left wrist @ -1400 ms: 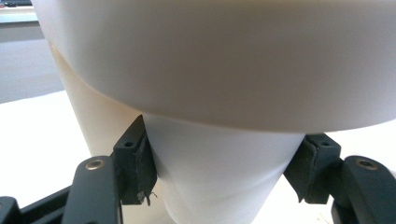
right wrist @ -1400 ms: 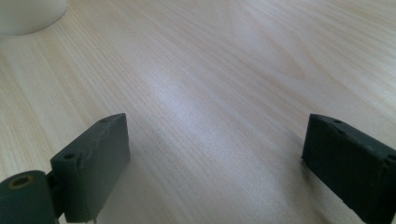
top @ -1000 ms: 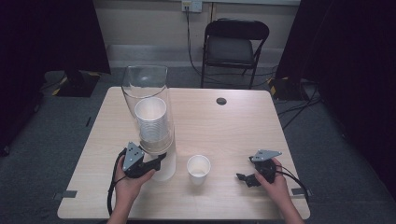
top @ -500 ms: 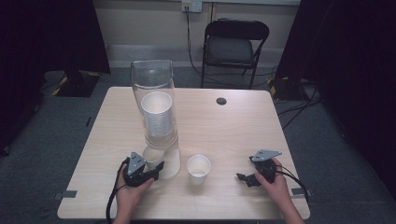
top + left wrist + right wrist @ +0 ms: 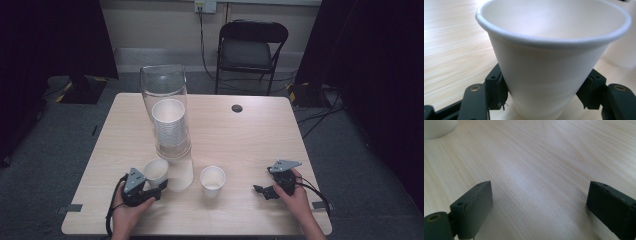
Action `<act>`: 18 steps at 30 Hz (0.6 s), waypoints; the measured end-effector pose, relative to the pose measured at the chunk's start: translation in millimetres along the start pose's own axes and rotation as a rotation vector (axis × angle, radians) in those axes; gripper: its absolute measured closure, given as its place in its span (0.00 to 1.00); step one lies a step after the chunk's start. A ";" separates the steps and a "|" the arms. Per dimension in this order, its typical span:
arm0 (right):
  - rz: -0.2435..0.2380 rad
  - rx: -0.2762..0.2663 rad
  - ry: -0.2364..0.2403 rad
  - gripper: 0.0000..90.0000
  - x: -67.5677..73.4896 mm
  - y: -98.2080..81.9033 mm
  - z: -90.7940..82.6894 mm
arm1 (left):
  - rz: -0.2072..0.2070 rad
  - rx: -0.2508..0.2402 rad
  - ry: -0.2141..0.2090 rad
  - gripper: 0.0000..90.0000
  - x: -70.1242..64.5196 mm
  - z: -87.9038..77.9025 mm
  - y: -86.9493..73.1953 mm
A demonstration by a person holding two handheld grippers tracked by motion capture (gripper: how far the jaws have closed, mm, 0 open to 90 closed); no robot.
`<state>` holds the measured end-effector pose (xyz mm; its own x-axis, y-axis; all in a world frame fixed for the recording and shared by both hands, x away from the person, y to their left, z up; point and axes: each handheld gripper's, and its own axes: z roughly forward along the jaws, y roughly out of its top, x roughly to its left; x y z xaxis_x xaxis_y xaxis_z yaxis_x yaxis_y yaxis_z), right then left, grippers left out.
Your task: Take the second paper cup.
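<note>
Left gripper view: held paper cup [image 5: 549, 62] cut off at top & bottom edges, its base out of frame; bench [image 5: 451, 45] behind it blurred. Right gripper view: a white thing [image 5: 437, 127] clipped by top-left corner, too little to ID. High view: cups inside the clear tube [image 5: 167, 100] too small to count; forearms cut off at bottom edge.

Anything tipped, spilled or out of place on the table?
Nothing stands out. The cup in the left gripper is upright and undented, the second cup stands upright mid-table, and the clear dispenser holds its stack straight. No spills on the table.
</note>
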<state>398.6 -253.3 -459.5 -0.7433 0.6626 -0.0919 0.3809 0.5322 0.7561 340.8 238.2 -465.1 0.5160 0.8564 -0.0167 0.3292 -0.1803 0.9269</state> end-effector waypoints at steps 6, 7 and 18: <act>-0.001 -0.002 0.006 0.07 -0.5 0.0 0.3 | -0.056 0.007 0.155 0.37 31.6 -3.7 -3.3; -0.001 -0.002 0.006 0.07 -0.5 0.0 0.3 | -0.056 0.019 0.173 0.36 34.7 -2.0 -3.1; -0.001 -0.002 0.005 0.07 -0.5 0.0 0.4 | -0.056 0.135 0.170 0.23 44.6 3.5 -2.7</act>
<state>399.1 -253.4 -459.8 -0.7467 0.6592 -0.0893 0.3789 0.5317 0.7574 365.7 275.2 -469.6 0.3572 0.9340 0.0072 0.4623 -0.1835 0.8675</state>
